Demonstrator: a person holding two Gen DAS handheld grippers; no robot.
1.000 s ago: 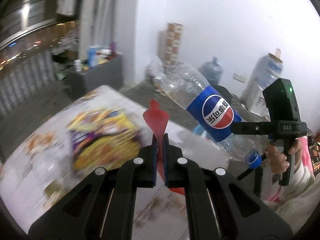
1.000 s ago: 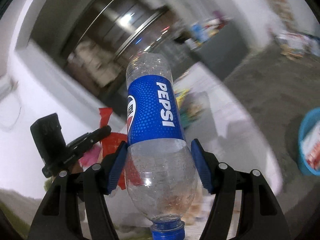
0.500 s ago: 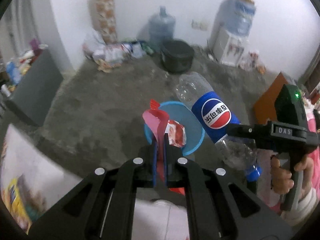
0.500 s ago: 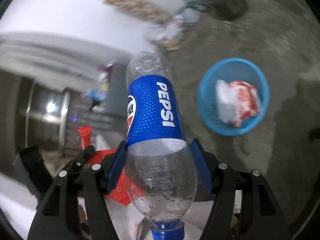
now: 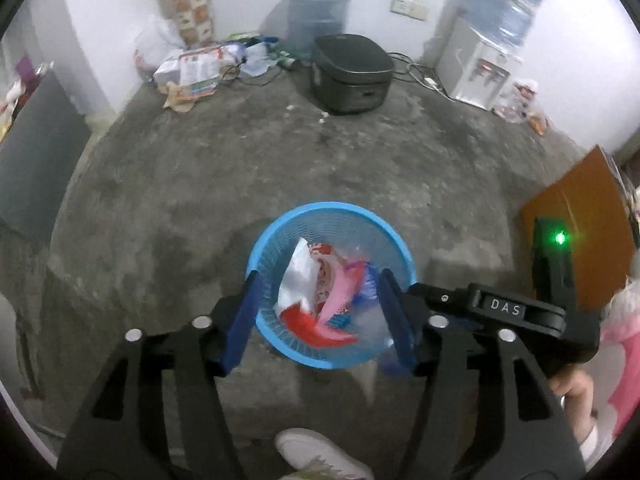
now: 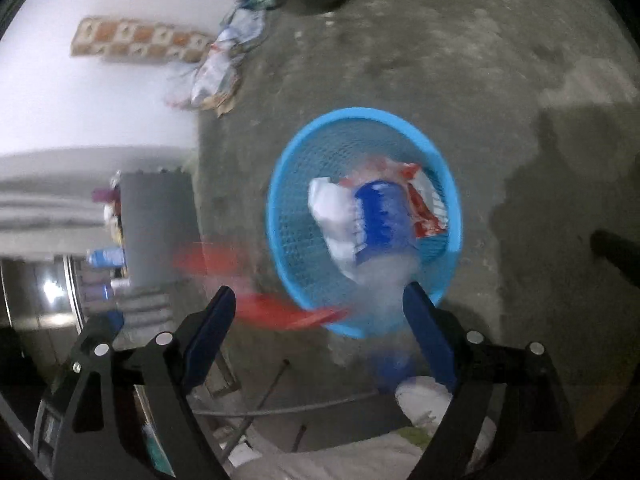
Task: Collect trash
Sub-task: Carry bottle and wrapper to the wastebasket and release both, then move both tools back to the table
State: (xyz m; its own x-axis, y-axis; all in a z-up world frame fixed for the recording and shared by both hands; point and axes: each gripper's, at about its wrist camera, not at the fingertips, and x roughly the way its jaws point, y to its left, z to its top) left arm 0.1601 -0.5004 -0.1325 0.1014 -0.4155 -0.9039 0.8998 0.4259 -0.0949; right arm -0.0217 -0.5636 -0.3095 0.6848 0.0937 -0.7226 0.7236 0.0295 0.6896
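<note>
A black rice cooker was set on the concrete floor, with a large blue water jug seen behind it against the white wall. A white water dispenser was placed well to the right, and an orange board was propped at the right edge.

left gripper: black frame, blue pads, silver screws | right gripper: same, "DAS" label, green LED
</note>
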